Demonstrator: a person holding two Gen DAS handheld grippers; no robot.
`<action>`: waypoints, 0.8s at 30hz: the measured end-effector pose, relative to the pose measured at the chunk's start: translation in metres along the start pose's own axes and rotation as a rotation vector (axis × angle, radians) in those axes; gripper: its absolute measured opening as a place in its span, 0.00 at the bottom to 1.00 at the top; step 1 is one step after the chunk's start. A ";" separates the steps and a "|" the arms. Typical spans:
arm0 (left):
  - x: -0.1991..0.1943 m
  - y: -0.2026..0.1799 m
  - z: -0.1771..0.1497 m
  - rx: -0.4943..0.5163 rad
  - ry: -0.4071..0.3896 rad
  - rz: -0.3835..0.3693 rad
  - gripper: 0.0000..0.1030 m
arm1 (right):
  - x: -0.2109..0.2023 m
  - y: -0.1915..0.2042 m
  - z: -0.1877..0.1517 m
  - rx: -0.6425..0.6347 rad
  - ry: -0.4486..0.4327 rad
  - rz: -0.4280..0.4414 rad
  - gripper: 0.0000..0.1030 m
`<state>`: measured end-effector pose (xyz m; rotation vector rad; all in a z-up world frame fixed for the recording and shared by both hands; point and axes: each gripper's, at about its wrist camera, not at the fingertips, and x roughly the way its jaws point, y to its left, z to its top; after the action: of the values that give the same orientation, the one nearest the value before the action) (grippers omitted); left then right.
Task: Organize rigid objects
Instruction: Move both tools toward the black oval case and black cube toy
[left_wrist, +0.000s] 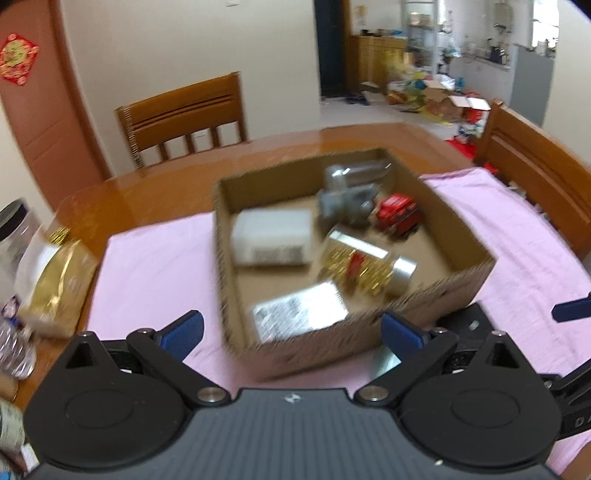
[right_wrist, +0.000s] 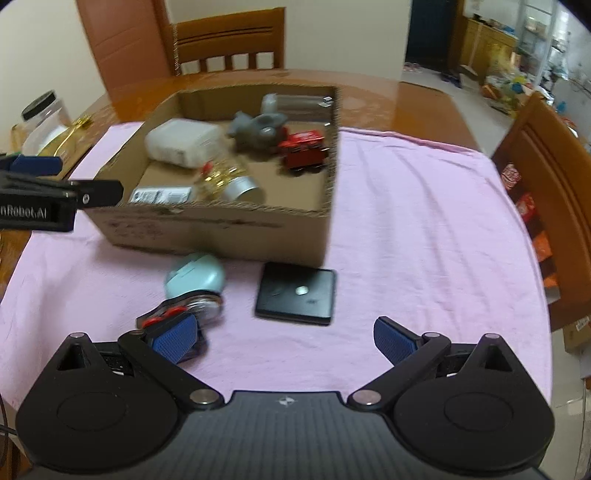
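A shallow cardboard box (left_wrist: 424, 310) (right_wrist: 229, 229) sits on a pink cloth (right_wrist: 424, 229). It holds a white box (left_wrist: 271, 236) (right_wrist: 181, 142), a grey toy (left_wrist: 345, 203) (right_wrist: 258, 129), a red toy truck (left_wrist: 397, 214) (right_wrist: 304, 147), a gold-and-silver can (left_wrist: 365, 266) (right_wrist: 232, 182) and a flat labelled pack (left_wrist: 299, 314). In front of the box lie a light-blue shaver (right_wrist: 195, 284), a flat black square case (right_wrist: 297, 293) and a small red-and-black item (right_wrist: 162, 314). My left gripper (left_wrist: 291, 334) is open and empty at the box's near wall. My right gripper (right_wrist: 284, 341) is open and empty, just short of the case.
Wooden chairs (left_wrist: 184, 118) (right_wrist: 546, 206) stand at the far side and right of the wooden table (left_wrist: 155, 195). A gold bag (left_wrist: 55, 280), a clear jar (right_wrist: 44, 114) and bottles crowd the left edge. The left gripper's body (right_wrist: 55, 203) shows at the left.
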<state>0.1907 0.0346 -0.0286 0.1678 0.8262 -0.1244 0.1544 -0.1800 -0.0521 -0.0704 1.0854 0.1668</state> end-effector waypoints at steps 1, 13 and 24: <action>0.001 0.002 -0.005 -0.003 0.012 0.015 0.98 | 0.003 0.005 0.000 -0.011 0.009 0.009 1.00; -0.001 0.035 -0.038 -0.110 0.071 0.025 0.98 | 0.029 0.046 0.005 -0.059 0.045 0.041 1.00; 0.001 0.045 -0.045 -0.091 0.076 0.002 0.98 | 0.044 0.051 -0.002 -0.010 0.084 0.021 1.00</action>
<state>0.1665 0.0876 -0.0547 0.0883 0.9058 -0.0791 0.1640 -0.1258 -0.0903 -0.0751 1.1700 0.1894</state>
